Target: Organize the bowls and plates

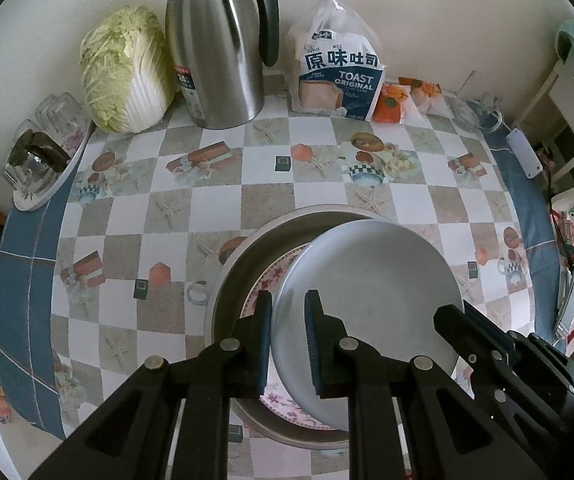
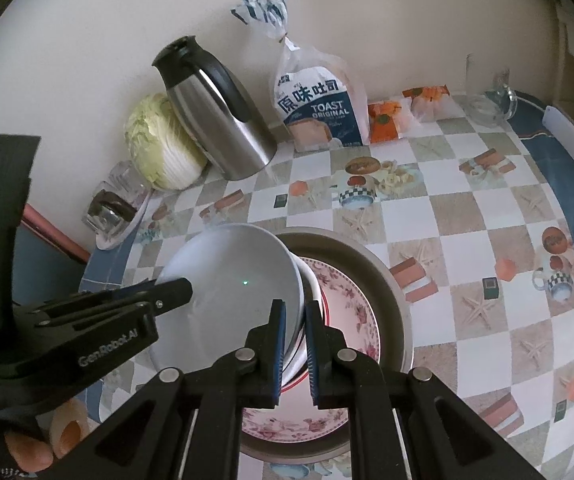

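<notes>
1. Bowl (image 1: 371, 292) first: it's white, tilted, and hanging over the floral plate (image 1: 283, 400), which sits inside a grey metal pan (image 1: 247, 248).
2. We've got both grippers on the bowl, one on each side of its rim.
3. Our left gripper (image 1: 289, 340) is nearly closed, blue pads (image 1: 311, 344) pinching the bowl's near-left edge, rim sitting right between them.
4. Our right gripper (image 2: 295, 344) is closed down tight on the opposite edge; in its view you can see the rim sandwiched between the two pads (image 2: 279, 344).
5. From the right view the bowl (image 2: 231, 292) leans up toward the left, its lower edge down over the plate (image 2: 347, 304). Can't tell if it actually touches the plate.
6. The pan (image 2: 387, 280) is on the checkered tablecloth (image 1: 215, 200), about mid-table and on the near side.
7. Back by the wall: cabbage (image 1: 125, 72), steel thermos (image 1: 219, 52), bag of toast (image 1: 339, 76), and some orange snack packs (image 1: 391, 100).
8. Off to the left edge there's a dish with upturned glasses (image 1: 35, 156), well apart from the pan.
</notes>
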